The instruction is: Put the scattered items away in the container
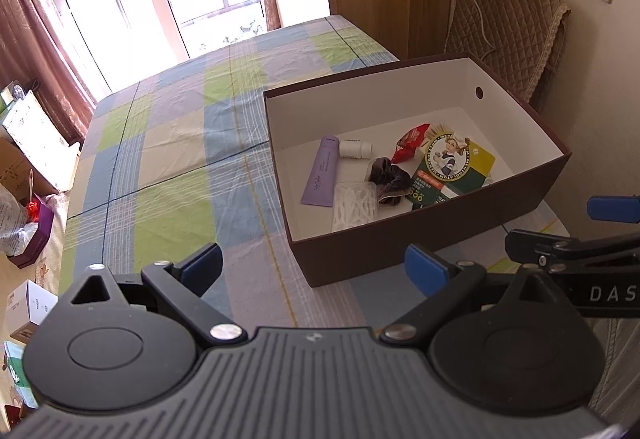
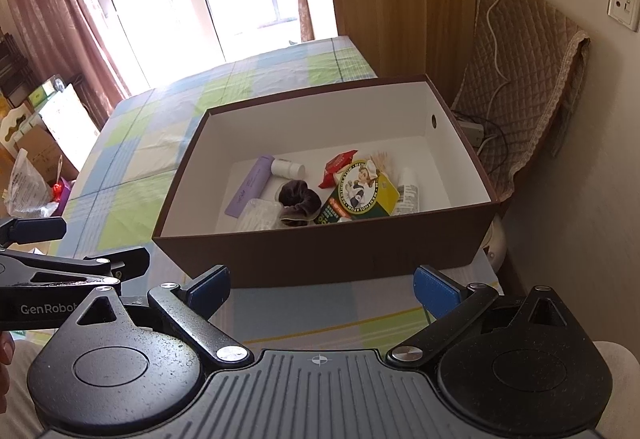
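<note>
My left tongs [image 1: 314,267] and right tongs [image 2: 322,285] wide, empty. Items already in box [image 2: 320,251], frame centre; checked bed [image 1: 168,159] bare. Task looks done.

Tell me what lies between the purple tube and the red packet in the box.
In the right wrist view, a small white bottle lies on its side between the purple tube and the red packet, its end touching the tube's cap.

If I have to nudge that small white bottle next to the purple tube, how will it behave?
The small white bottle lies on its side on the box floor, so it will probably roll rather than slide. It looks like light plastic, likely stiff enough to pinch. The purple tube touching its cap end may stop it rolling that way.
</note>
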A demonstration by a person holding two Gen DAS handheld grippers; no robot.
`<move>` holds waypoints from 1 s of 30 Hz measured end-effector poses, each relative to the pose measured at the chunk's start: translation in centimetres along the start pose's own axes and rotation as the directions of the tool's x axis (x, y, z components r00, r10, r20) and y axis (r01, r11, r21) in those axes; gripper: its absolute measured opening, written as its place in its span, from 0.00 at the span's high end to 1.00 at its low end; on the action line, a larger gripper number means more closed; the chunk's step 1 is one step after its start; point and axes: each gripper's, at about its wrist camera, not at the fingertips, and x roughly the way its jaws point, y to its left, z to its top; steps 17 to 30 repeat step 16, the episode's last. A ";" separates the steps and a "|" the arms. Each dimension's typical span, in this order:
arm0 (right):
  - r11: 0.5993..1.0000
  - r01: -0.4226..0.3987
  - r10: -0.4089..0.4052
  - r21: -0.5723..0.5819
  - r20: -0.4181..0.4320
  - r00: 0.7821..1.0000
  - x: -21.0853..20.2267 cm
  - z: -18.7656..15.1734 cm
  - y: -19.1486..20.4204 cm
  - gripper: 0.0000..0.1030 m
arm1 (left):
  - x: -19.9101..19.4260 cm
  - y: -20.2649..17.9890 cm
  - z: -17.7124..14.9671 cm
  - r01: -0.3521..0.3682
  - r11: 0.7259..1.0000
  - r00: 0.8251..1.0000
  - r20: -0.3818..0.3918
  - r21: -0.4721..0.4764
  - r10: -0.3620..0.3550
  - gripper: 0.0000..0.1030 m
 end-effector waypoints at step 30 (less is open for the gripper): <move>1.000 0.015 -0.014 0.021 -0.025 1.000 0.3 -0.8 -0.5 0.00 | 0.5 -0.9 -0.4 0.000 1.000 1.000 -0.011 0.029 0.000 0.06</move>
